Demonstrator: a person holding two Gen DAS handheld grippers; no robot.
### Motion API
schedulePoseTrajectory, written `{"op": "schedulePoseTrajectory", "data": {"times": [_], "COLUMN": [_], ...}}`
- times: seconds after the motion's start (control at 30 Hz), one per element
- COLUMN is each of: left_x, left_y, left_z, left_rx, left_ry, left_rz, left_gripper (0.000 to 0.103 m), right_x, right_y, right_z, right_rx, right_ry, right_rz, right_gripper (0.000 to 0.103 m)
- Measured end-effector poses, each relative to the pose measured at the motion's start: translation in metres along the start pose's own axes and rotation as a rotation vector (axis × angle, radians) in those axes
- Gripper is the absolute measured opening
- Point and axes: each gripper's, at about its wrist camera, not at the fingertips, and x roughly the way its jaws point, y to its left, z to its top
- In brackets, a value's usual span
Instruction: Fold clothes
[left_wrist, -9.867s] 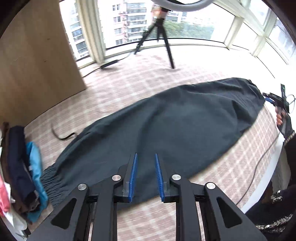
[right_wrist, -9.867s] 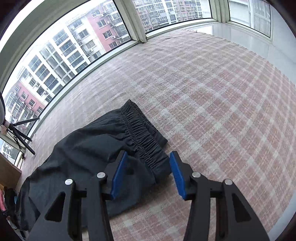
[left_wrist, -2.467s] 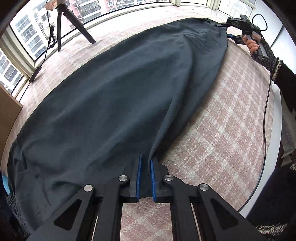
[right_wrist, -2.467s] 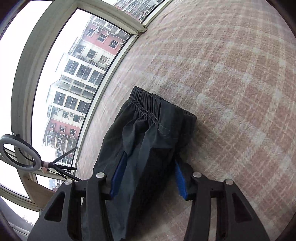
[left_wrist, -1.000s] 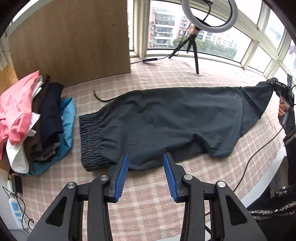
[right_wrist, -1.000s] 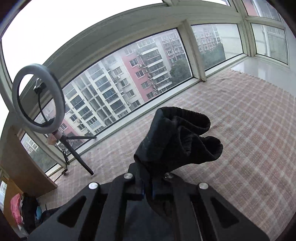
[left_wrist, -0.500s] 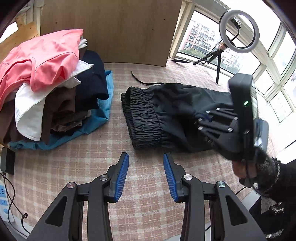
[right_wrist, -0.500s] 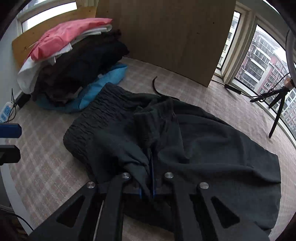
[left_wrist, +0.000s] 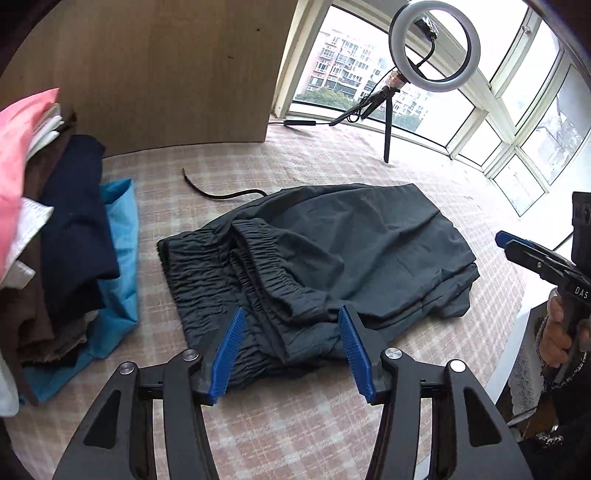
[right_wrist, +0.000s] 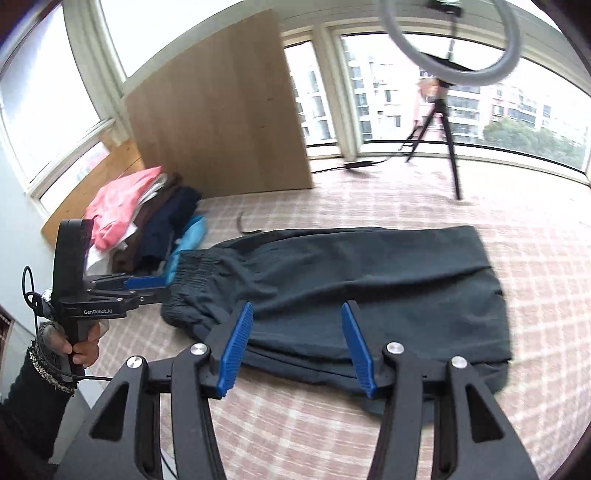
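While the plaid-covered bed (left_wrist: 332, 424) carries everything, the dark trousers (left_wrist: 351, 240) lie doubled at its middle, cuffs (left_wrist: 277, 254) resting by the elastic waistband (left_wrist: 199, 266). Beside them sits a stack of clothes (left_wrist: 55, 229). Judging by this, one fold is laid; another fold would need both ends pinched. Both the left gripper (left_wrist: 291, 354) and right gripper (right_wrist: 295, 350) hover spread wide, empty. Only the left view shows the cuffs.

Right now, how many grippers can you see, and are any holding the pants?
2. The left gripper is open at the elastic-waist end of the dark pants; the right gripper is open over their near edge. Neither holds them.
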Motion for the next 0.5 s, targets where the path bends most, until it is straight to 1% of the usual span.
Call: {"op": "schedulePoseTrajectory", "data": {"times": [0.1,0.17,0.2,0.23,0.33,0.4,0.43,0.47,0.5], "left_x": [0.033,0.051,0.053,0.049,0.024,0.008,0.004,0.001,0.011], "left_y": [-0.008,-0.009,-0.009,-0.008,-0.018,-0.038,-0.051,-0.065,-0.082], "left_z": [0.014,0.01,0.006,0.003,0.003,0.015,0.025,0.036,0.049], "left_rx": [0.042,0.071,0.08,0.082,0.094,0.143,0.167,0.191,0.224], "left_ry": [0.059,0.119,0.136,0.135,0.099,0.06,0.044,0.029,0.038], "left_rz": [0.051,0.131,0.167,0.189,0.24,0.25,0.229,0.207,0.185], "left_gripper": [0.054,0.054,0.054,0.054,0.053,0.053,0.053,0.053,0.053], "right_x": [-0.025,-0.035,-0.04,-0.046,-0.047,-0.038,-0.033,-0.028,-0.023], "right_y": [-0.053,-0.088,-0.104,-0.118,-0.148,-0.159,-0.164,-0.168,-0.17], "right_z": [-0.005,-0.01,-0.014,-0.02,-0.037,-0.046,-0.049,-0.052,-0.053], "right_rx": [0.099,0.172,0.205,0.228,0.224,0.188,0.171,0.149,0.121], "right_ry": [-0.02,-0.026,-0.027,-0.026,0.002,0.026,0.037,0.044,0.046], "right_rz": [-0.124,-0.19,-0.213,-0.226,-0.247,-0.25,-0.243,-0.214,-0.185], "right_gripper": [0.05,0.05,0.05,0.05,0.05,0.05,0.05,0.05,0.05]}}
